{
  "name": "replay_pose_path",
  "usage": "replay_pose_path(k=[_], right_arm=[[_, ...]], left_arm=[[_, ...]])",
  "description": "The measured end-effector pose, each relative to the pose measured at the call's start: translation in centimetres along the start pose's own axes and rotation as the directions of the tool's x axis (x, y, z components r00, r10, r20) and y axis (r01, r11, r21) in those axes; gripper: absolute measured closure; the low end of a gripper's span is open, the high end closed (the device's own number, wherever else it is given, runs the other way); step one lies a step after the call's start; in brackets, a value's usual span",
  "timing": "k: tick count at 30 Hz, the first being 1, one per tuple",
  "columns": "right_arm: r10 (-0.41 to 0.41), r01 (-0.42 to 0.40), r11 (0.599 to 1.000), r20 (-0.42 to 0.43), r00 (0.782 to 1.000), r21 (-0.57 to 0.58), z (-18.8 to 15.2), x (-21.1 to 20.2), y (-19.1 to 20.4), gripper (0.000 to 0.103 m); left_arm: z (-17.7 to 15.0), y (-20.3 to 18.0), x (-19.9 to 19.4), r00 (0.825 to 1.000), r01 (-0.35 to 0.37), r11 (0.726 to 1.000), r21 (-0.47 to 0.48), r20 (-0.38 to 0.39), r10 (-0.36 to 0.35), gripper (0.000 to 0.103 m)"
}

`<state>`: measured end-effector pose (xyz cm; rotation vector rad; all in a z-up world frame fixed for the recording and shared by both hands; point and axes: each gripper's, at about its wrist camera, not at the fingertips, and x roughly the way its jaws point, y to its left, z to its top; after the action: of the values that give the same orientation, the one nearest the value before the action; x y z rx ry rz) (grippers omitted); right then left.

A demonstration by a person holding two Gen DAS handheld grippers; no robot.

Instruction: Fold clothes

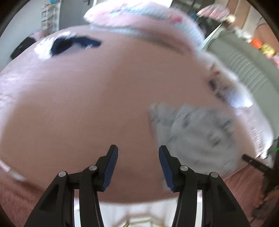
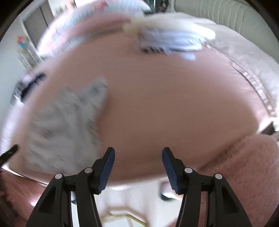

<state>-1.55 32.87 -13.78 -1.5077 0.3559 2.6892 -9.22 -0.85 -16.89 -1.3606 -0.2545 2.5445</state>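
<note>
**Two claws spread, one grey garment between**

We are hovering both claws, left claw (image 1: 138, 164) and right claw (image 2: 138, 165), spread and empty, over the pink bed (image 1: 87, 104); the crumpled grey garment (image 1: 191, 132) is lying right of ours left, left of ours right; nearness unclear.

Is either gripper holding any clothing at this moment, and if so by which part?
Nothing is held. The left gripper and right gripper are both open and empty above the pink bed cover. The grey patterned garment lies loose on it, ungripped.

We see a pink bed (image 1: 87, 104) with a patterned pillow (image 1: 132, 15) at its head, a ribbed grey headboard (image 1: 244, 69), and a fluffy pink rug (image 2: 244, 165).
</note>
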Motion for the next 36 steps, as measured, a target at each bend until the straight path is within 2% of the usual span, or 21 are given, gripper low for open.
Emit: replay_pose_path(k=[2, 4, 5, 7, 8, 9, 11, 12, 13, 15, 17, 18, 20, 21, 22, 24, 27, 30, 34, 35, 36], right_arm=[[0.060, -0.059, 0.996, 0.017, 0.998, -0.074, 0.2, -0.2, 1.8, 0.047], [0.070, -0.070, 0.987, -0.004, 0.998, -0.148, 0.0, 0.3, 3.5, 0.047], [0.061, -0.063, 0.980, -0.020, 0.998, -0.188, -0.1, 0.7, 4.4, 0.047], [-0.052, 0.038, 0.970, -0.051, 0.997, -0.239, -1.3, 1.8, 5.0, 0.047], [-0.103, 0.088, 0.972, -0.057, 0.993, -0.220, -1.2, 2.2, 4.4, 0.045], [-0.097, 0.084, 0.983, -0.069, 0.993, -0.165, -1.2, 2.2, 3.4, 0.040], [-0.069, 0.063, 0.995, -0.066, 0.995, -0.080, -1.1, 1.6, 1.9, 0.040], [-0.092, 0.090, 0.995, -0.037, 0.995, -0.051, -0.9, 0.9, 1.3, 0.040], [-0.072, 0.071, 0.997, -0.012, 0.997, -0.025, -0.7, 0.3, 0.8, 0.040], [0.083, -0.083, 0.996, 0.012, 0.997, 0.038, -0.2, -0.4, 0.1, 0.038], [0.234, -0.231, 0.971, -0.044, 0.971, 0.061, 0.3, 0.7, 0.0, 0.037], [0.283, -0.278, 0.958, -0.090, 0.955, 0.064, 0.5, 1.7, 0.3, 0.037], [0.273, -0.272, 0.962, -0.152, 0.950, 0.027, 0.8, 3.1, 1.2, 0.037], [0.261, -0.266, 0.964, -0.154, 0.953, -0.009, 1.2, 3.5, 1.7, 0.037], [0.251, -0.261, 0.964, -0.156, 0.955, -0.042, 1.4, 3.9, 2.1, 0.037], [0.274, -0.287, 0.956, -0.168, 0.947, -0.057, 1.9, 4.3, 2.8, 0.035], [0.295, -0.309, 0.948, -0.159, 0.942, -0.073, 3.0, 5.8, 3.0, 0.033], [0.269, -0.279, 0.954, -0.098, 0.958, -0.113, 2.4, 6.6, 4.1, 0.033], [0.194, -0.200, 0.961, -0.048, 0.980, -0.192, 2.0, 7.0, 5.8, 0.037], [0.182, -0.187, 0.958, -0.040, 0.982, -0.216, 1.8, 6.9, 6.2, 0.042], [0.199, -0.203, 0.955, -0.039, 0.979, -0.218, 2.1, 6.8, 6.1, 0.052]], left_arm=[[0.5, 0.3, -0.4, 0.999, 0.018, 1.000, -0.010, 0.027, -0.018, 0.058], [0.8, 0.7, -0.6, 0.999, 0.035, 0.999, -0.025, 0.042, -0.033, 0.058], [0.8, 1.1, -0.5, 0.998, 0.040, 0.998, -0.038, 0.040, -0.039, 0.058], [0.8, 1.8, -0.3, 0.998, 0.052, 0.997, -0.064, 0.035, -0.050, 0.057], [0.8, 2.1, -0.2, 0.998, 0.058, 0.995, -0.077, 0.033, -0.055, 0.055], [0.7, 2.5, -0.1, 0.998, 0.063, 0.994, -0.090, 0.030, -0.061, 0.055], [0.7, 3.1, 0.0, 0.997, 0.074, 0.991, -0.115, 0.026, -0.072, 0.056], [0.7, 3.5, 0.1, 0.997, 0.080, 0.989, -0.128, 0.024, -0.078, 0.056], [0.7, 3.8, 0.2, 0.996, 0.085, 0.986, -0.141, 0.022, -0.083, 0.056], [0.6, 4.5, 0.4, 0.995, 0.096, 0.981, -0.167, 0.019, -0.094, 0.055], [0.5, 4.9, 0.8, 0.993, 0.116, 0.975, -0.188, 0.009, -0.117, 0.055], [0.2, 4.8, 1.1, 0.991, 0.134, 0.972, -0.195, -0.001, -0.137, 0.055], [-0.2, 4.8, 2.5, 0.992, 0.121, 0.973, -0.194, -0.018, -0.127, 0.055], [-0.3, 4.8, 2.9, 0.992, 0.122, 0.972, -0.200, -0.012, -0.127, 0.053], [-0.2, 4.8, 3.2, 0.990, 0.133, 0.969, -0.206, -0.007, -0.137, 0.049], [0.2, 5.1, 3.8, 0.986, 0.160, 0.963, -0.218, 0.000, -0.164, 0.034], [0.0, 3.4, 5.0, 0.989, 0.147, 0.977, -0.156, 0.001, -0.149, 0.024], [0.2, 1.6, 5.4, 0.996, 0.084, 0.993, -0.084, 0.002, -0.085, 0.021], [0.0, 0.9, 5.2, 0.999, 0.050, 0.998, -0.034, -0.001, -0.050, 0.021], [0.3, 0.4, 5.4, 0.999, 0.052, 0.999, -0.016, -0.004, -0.052, 0.033], [0.4, 0.2, 5.4, 0.998, 0.057, 0.998, -0.010, -0.004, -0.057, 0.065]])
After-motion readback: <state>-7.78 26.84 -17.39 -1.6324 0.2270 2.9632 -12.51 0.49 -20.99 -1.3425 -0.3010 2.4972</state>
